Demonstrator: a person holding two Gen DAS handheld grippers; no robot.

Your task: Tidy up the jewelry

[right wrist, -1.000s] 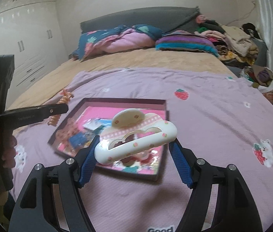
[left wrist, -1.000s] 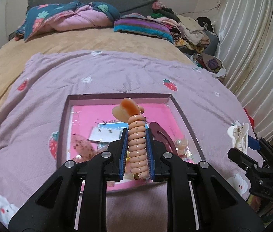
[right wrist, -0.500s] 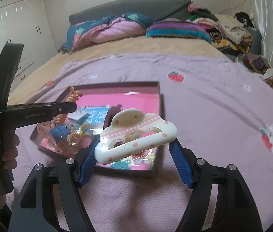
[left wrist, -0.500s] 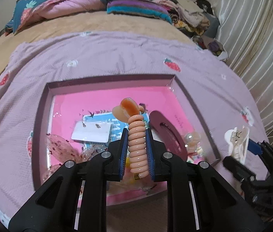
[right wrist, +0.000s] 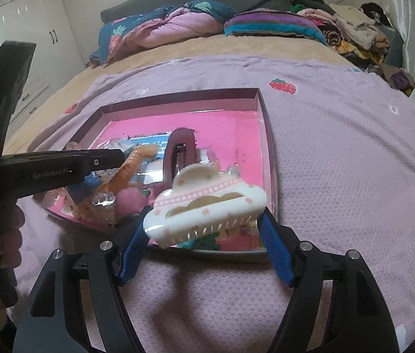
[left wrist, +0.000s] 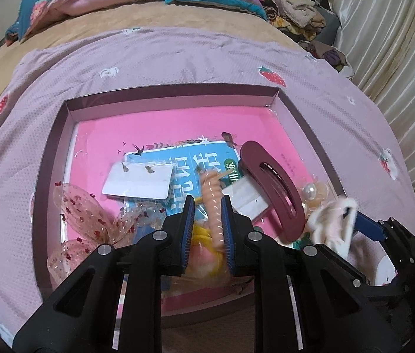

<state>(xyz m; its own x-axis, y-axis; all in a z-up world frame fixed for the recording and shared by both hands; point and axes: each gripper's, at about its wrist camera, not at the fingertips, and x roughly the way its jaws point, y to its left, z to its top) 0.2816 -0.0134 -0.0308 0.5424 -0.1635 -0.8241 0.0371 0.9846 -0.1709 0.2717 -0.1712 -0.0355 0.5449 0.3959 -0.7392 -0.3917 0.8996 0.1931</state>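
Over tray (left wrist: 160,97): two grippers, one coil tie (left wrist: 214,203), one cloud clip (right wrist: 207,203).

You saw a peach coil hair tie (left wrist: 214,203), a maroon clip (left wrist: 269,185), a cream claw clip with pink dots (right wrist: 207,203), a pink-floored box (left wrist: 160,100), and a lilac strawberry-print blanket (right wrist: 339,135).

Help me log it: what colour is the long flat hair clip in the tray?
Dark maroon hair clip, clearest in the left wrist view.

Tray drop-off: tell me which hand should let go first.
Left, probably. The left gripper holds the coil hair tie well inside the tray, over its contents. The right gripper holds the cloud claw clip only at the tray's near edge.
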